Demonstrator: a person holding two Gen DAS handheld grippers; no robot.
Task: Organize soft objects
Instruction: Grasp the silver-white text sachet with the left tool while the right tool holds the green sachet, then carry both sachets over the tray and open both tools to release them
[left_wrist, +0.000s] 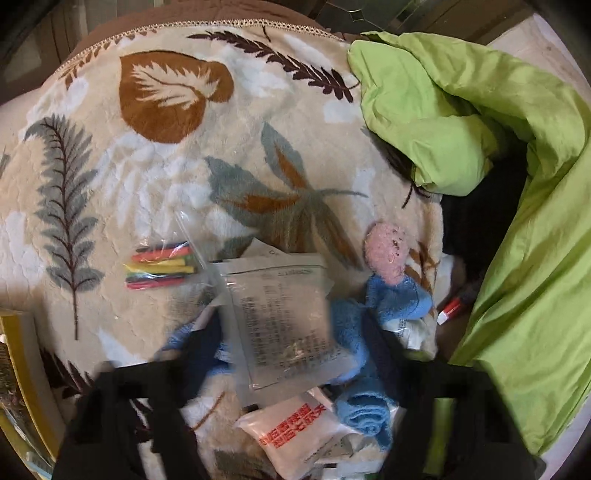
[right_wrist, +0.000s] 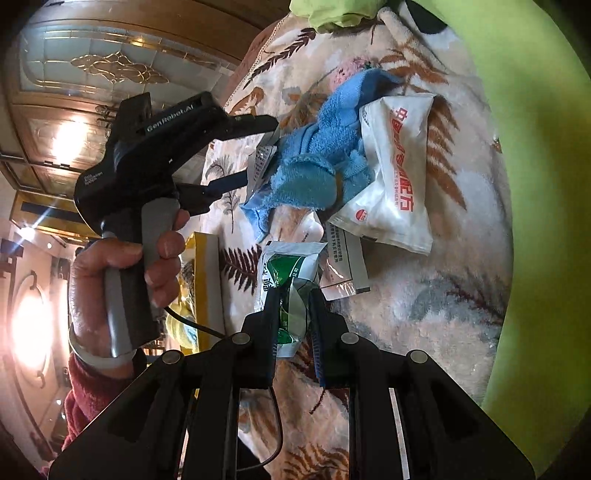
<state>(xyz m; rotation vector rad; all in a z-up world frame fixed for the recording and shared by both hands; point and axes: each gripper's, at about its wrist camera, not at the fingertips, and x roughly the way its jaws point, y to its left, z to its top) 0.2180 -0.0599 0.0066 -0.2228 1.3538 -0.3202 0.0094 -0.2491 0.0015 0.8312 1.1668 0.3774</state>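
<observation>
the left tongs (left_wrist: 290, 332) hang over a leaf-patterned blanket (left_wrist: 166, 166) on a bed, pointing steeply down. their two dark fingers stand partway apart with a clear printed packet (left_wrist: 280, 332) between them. the packet is blurred, and i cannot tell whether the pads actually press on it. in the right wrist view the same packet shows edge-on between those fingers, at about 10 o'clock from the middle.

a blue towel (left_wrist: 369, 369) lies crumpled under and around the packet, running toward 3 o'clock. a pink fuzzy piece (left_wrist: 388, 254) touches its upper end. a white pouch with red characters (left_wrist: 295, 439) lies at 6 o'clock, touching the towel. a small clear bag of coloured sticks (left_wrist: 162, 266) lies apart from the pile at 9 o'clock. a red-and-white tube (left_wrist: 452, 308) sits at 3 o'clock, beside the edge of a bright green quilt (left_wrist: 517, 258), which is heaped from 1 to 5 o'clock. a yellow-edged box (left_wrist: 22, 369) is at 8 o'clock.

the right tongs (right_wrist: 295, 295) are clenched on a green-and-white packet (right_wrist: 284, 266), pinching its lower part, just below the middle of their own view. a flat packet with black print (right_wrist: 345, 266) lies just beside it toward 3 o'clock, partly under the white pouch. a hand (right_wrist: 122, 273) in a dark red sleeve (right_wrist: 85, 402) grips the handle of the left tongs at 9 o'clock.
</observation>
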